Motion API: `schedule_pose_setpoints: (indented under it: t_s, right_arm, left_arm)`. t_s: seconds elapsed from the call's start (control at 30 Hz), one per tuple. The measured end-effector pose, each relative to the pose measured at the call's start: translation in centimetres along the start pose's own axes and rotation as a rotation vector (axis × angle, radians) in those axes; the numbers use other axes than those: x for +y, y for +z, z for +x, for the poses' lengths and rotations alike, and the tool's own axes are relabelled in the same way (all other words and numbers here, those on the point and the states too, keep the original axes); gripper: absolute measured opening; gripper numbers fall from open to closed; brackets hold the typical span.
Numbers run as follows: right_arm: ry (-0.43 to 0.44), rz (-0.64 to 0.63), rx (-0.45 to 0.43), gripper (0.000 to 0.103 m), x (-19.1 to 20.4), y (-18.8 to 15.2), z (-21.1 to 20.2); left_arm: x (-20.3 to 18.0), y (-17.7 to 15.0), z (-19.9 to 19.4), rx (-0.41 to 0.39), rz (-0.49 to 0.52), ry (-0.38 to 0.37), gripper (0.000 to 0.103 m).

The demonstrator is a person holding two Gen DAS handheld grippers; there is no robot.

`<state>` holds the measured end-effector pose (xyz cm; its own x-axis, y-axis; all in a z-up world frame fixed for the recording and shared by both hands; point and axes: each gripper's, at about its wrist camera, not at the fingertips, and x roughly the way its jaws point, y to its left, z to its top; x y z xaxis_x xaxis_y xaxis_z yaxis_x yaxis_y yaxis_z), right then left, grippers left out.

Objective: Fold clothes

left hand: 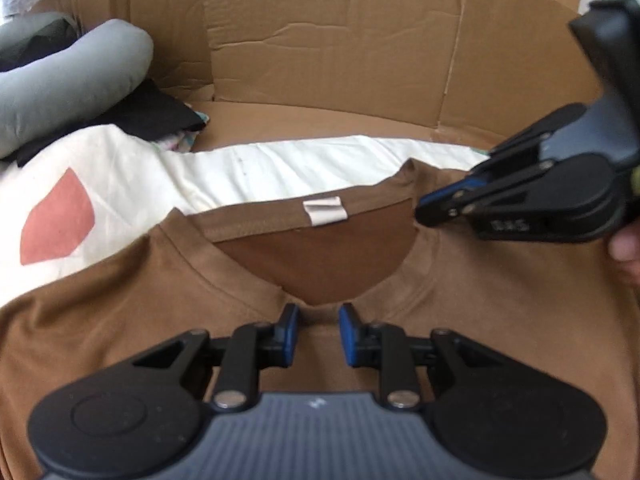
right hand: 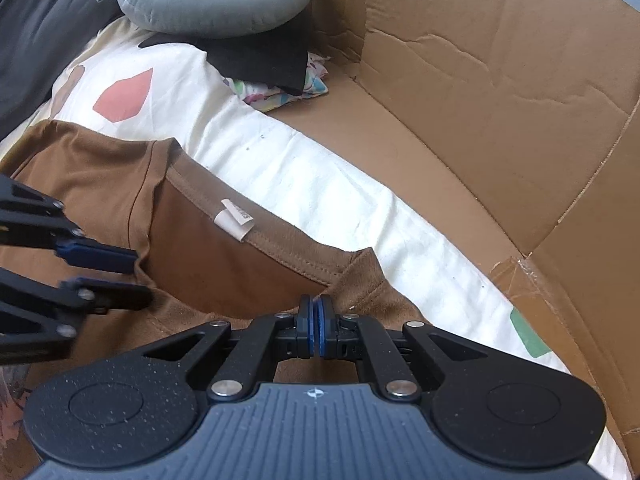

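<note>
Brown tee [left hand: 120,280] lies flat on cream sheet [left hand: 280,168], neck facing cardboard wall [left hand: 320,40]. Left gripper [left hand: 319,330] parted at front collar dip. Right gripper [right hand: 319,330] pressed together at collar corner; fabric between pads, can't tell. Pinch both layers evenly, keep shoulders level, else fold probably skews.

Background stuff: big cardboard walls [left hand: 360,40] around the back, a cream sheet [right hand: 320,168] with a reddish patch [left hand: 56,228], and a grey curved pillow [right hand: 216,4] on a black cloth [right hand: 264,60].
</note>
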<state>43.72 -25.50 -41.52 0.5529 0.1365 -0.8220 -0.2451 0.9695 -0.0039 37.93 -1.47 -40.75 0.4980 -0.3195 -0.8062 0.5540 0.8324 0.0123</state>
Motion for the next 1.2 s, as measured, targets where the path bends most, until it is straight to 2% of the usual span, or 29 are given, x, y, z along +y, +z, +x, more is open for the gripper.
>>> schedule_pose_setpoints:
  t_s: [0.13,0.2,0.23,0.27,0.33,0.43,0.63,0.87,1.1,1.2]
  right_arm:
    - [-0.003,0.010,-0.001,0.014,-0.5,-0.1,-1.8]
    - [-0.017,0.016,-0.006,0.017,-0.9,-0.3,-3.1]
    - [-0.027,0.027,-0.012,0.025,-1.1,-0.4,-3.9]
    - [-0.038,0.040,-0.018,0.027,-1.4,-0.5,-4.8]
    - [-0.053,0.076,-0.033,0.028,-2.1,-0.9,-6.8]
    - [-0.074,0.153,-0.074,0.045,-3.4,-2.1,-10.2]
    - [-0.120,0.227,-0.078,0.046,-5.0,-6.9,-14.3]
    - [-0.130,0.330,-0.075,0.046,-5.9,-13.7,-18.1]
    - [-0.188,0.378,-0.136,0.046,-6.4,-18.3,-22.1]
    - [-0.213,0.406,-0.167,0.046,-6.9,-19.8,-23.6]
  left_arm:
    - [-0.7,0.1,0.7,0.009,-0.020,0.013,0.025]
    - [-0.5,0.3,0.1,0.010,-0.050,0.019,0.031]
    - [-0.5,0.5,-0.3,0.008,-0.062,0.027,0.042]
    - [-0.5,0.6,-0.8,0.006,-0.072,0.038,0.055]
    - [-0.5,0.9,-1.7,0.001,-0.092,0.060,0.058]
    - [-0.6,1.3,-2.9,-0.004,-0.086,0.030,0.065]
    - [-2.1,1.8,-4.3,0.003,-0.025,0.048,0.067]
    - [-4.9,2.2,-6.4,-0.003,-0.019,0.008,0.071]
    - [-8.5,3.0,-8.5,-0.005,0.031,-0.041,0.071]
    - [-9.7,3.1,-9.4,-0.011,0.056,-0.057,0.076]
